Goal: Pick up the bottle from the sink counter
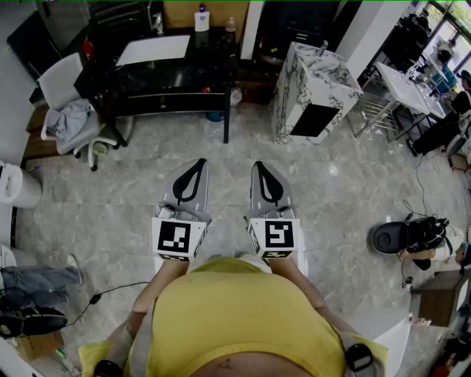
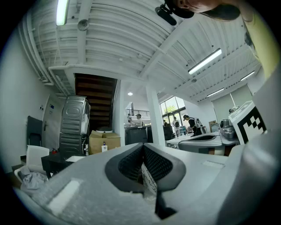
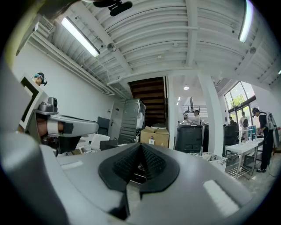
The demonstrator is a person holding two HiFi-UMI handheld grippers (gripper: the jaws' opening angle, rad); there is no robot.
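Left gripper (image 1: 199, 165), right gripper (image 1: 259, 168): jaws closed, empty. Bottle indistinct on marble sink counter (image 1: 313, 85); presumably light, slick; grasp mid-body.

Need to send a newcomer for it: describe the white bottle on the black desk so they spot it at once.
In the head view, a long black desk stands at the far side of the floor, left of the marble-patterned counter. At its back edge stands the white bottle, opaque with a blue top; the smaller bottle to its right looks clear.
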